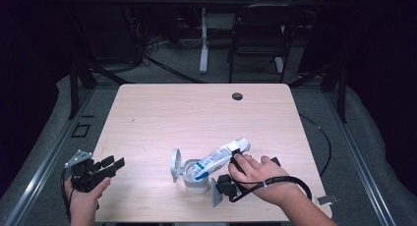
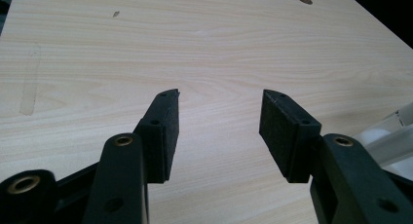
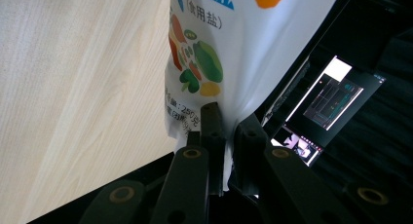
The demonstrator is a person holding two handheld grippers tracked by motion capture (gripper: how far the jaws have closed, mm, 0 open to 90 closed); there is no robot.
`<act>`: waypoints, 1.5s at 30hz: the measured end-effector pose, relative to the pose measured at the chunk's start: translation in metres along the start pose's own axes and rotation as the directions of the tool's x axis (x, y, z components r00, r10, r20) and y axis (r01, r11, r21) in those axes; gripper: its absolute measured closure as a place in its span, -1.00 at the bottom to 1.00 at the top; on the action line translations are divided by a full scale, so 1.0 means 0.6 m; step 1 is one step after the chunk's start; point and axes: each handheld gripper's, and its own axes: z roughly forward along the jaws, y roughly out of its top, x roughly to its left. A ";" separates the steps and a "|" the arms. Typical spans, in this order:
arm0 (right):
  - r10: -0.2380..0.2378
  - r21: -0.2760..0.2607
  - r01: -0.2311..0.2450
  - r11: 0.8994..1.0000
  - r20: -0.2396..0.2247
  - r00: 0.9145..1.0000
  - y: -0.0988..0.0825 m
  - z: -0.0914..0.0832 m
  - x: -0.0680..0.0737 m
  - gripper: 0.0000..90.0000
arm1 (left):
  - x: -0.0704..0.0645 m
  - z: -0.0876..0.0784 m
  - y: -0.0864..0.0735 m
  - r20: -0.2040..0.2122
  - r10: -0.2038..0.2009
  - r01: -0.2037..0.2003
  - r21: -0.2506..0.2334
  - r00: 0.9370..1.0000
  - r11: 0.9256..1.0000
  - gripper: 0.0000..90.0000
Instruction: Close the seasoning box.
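Your right gripper (image 3: pixel 225 136) pinches the bottom edge of a white salt pouch (image 1: pixel 220 158), jaws pressed tight on its seam. That pouch tilts down to the left, its lower end inside an open white jar (image 1: pixel 195 181) near the table's (image 1: pixel 196 113) near edge, right of centre; the jar's lid (image 1: pixel 175 163) stands hinged up on the left. Your left gripper (image 1: pixel 101 168) hovers at the near left corner, jaws spread wide over bare wood.
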 end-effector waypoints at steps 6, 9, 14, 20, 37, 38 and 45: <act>-0.003 -0.003 0.003 1.000 0.006 1.000 0.001 -0.001 0.002 0.89 | 0.001 0.000 -0.001 -0.003 -0.003 0.003 -0.003 1.000 1.000 0.10; -0.014 0.011 0.014 1.000 0.006 1.000 0.002 -0.003 0.002 0.89 | 0.000 0.000 0.000 -0.002 -0.001 0.001 -0.002 1.000 1.000 0.10; -0.016 0.008 0.016 1.000 0.010 1.000 0.003 -0.004 0.002 0.90 | 0.001 0.000 0.000 -0.002 -0.003 0.003 -0.004 1.000 1.000 0.10; -0.033 0.016 0.033 0.999 0.015 0.999 0.005 -0.006 0.001 0.90 | 0.000 0.000 0.000 -0.002 -0.001 0.001 -0.004 1.000 1.000 0.10; -0.048 0.009 0.048 0.999 0.024 0.999 0.005 -0.013 -0.006 0.91 | -0.001 0.000 0.000 -0.002 -0.001 0.001 -0.005 1.000 1.000 0.10; -0.050 0.007 0.050 0.999 0.026 0.998 0.005 -0.013 -0.007 0.91 | 0.000 0.000 0.000 -0.001 0.000 0.000 -0.001 1.000 1.000 0.10; -0.067 0.014 0.066 0.998 0.025 0.997 0.007 -0.014 -0.010 0.93 | 0.000 0.000 0.000 0.001 0.000 0.000 0.001 1.000 1.000 0.10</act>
